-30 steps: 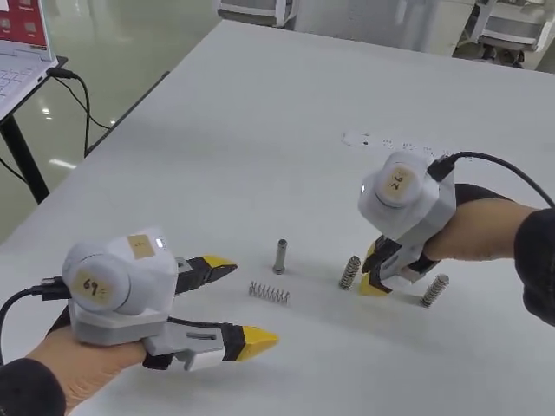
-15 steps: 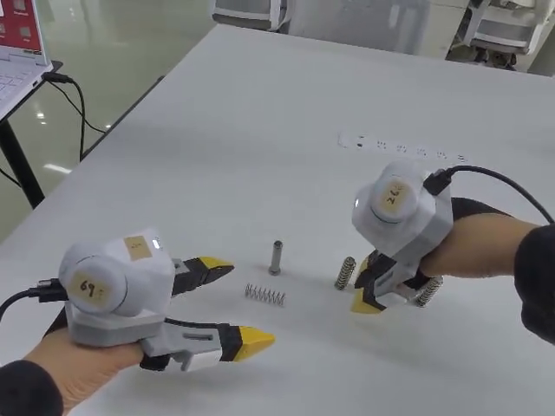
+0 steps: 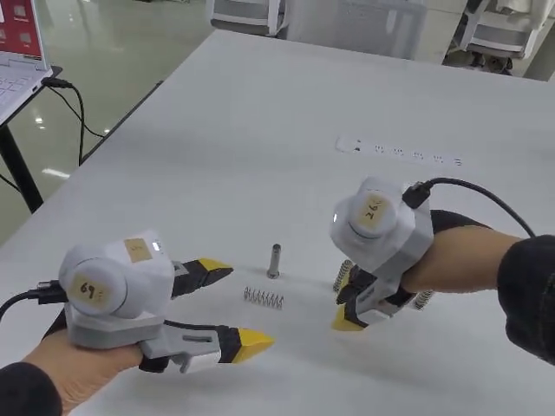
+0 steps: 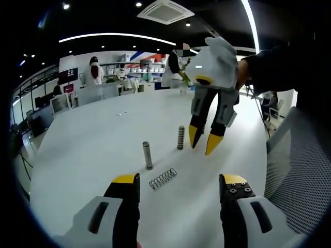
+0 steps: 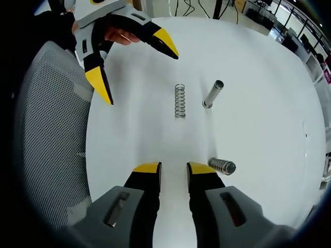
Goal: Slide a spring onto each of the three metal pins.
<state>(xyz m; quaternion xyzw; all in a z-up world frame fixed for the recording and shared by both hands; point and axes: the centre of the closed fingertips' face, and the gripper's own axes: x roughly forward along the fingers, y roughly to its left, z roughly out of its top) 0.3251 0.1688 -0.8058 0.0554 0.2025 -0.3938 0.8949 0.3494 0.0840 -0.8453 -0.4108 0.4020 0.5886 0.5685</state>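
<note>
At the upper left edge of the head view I see part of an open laptop [image 3: 16, 52] on a stand beside the broad white tabletop [image 3: 260, 130]. In the lower left of the frame sits my left gripper [image 3: 242, 306], its yellow-tipped tongs spread wide apart with nothing between them, pointing toward the centre of the frame. Just right of its tips, a loose silver coil spring [image 3: 264, 298] lies flat on the table. The bare grey metal pin [image 3: 275, 260] stands upright just above that spring in the frame, close to it but not touching. Further right, a second upright pin wearing a spring [image 3: 344, 276] stands right beside my right gripper [image 3: 345, 314]. That gripper points down at the table from right of centre. Its own view shows its tongs a narrow gap apart and holding nothing, with the sprung pin just beside the right-hand tip. Right of that gripper's body another coiled spring [image 3: 422, 300] peeks out, mostly hidden, and I cannot tell whether it sits on a pin. Above it in the frame a white power strip [image 3: 399, 153] lies flat.
</note>
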